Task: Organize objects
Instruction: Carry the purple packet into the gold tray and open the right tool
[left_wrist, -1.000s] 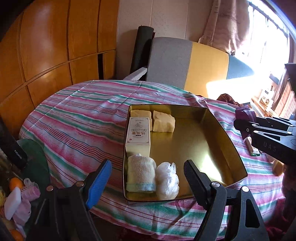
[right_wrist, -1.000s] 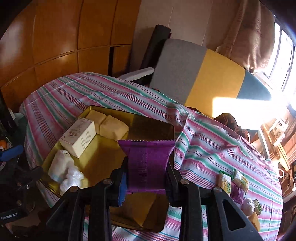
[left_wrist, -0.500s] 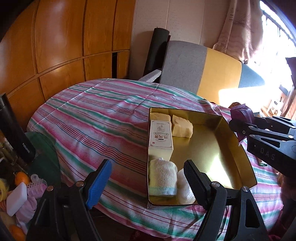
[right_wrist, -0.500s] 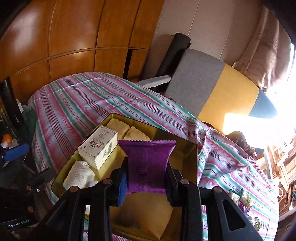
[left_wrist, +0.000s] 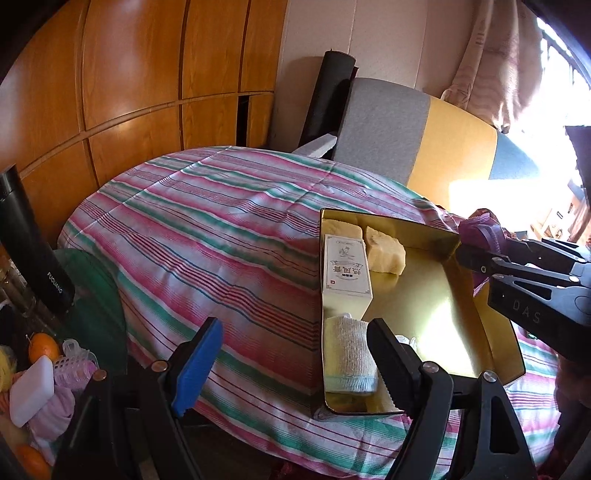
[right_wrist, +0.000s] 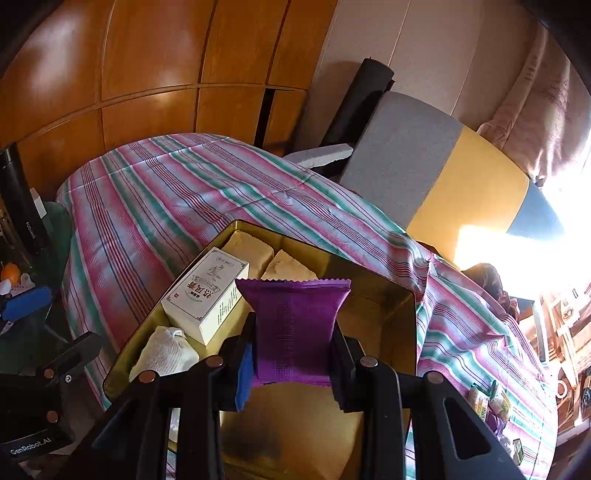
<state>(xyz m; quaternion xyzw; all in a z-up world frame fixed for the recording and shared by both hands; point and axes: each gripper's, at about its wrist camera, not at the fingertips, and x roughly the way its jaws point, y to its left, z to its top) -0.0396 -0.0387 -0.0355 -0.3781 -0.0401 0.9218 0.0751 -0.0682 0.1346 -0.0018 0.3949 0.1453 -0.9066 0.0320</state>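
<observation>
On the round table under a pink, green and white striped cloth (left_wrist: 207, 229) sits a shallow gold metal tin (left_wrist: 476, 332), open-topped. Along its left wall, far to near: two pale yellow wrapped blocks (left_wrist: 386, 251), a cream rectangular carton with printed characters (left_wrist: 347, 273), a rolled off-white knit cloth with a blue hem (left_wrist: 347, 354); something white just beside the roll, mostly hidden by a finger. Right gripper (right_wrist: 291, 365) clenched on a purple crimped-edge snack packet (right_wrist: 293, 325), packet upright between the pads, held over the tin's middle, above the bare gold floor. Left gripper (left_wrist: 295, 362) released, jaws wide, nothing between them, hovering at the tin's near left corner over the table edge. Off the table at left: tall black flask (left_wrist: 33, 240), oranges (left_wrist: 42, 347), white bar (left_wrist: 31, 391). More small packets (right_wrist: 487, 398) lie on the cloth well right of the tin
</observation>
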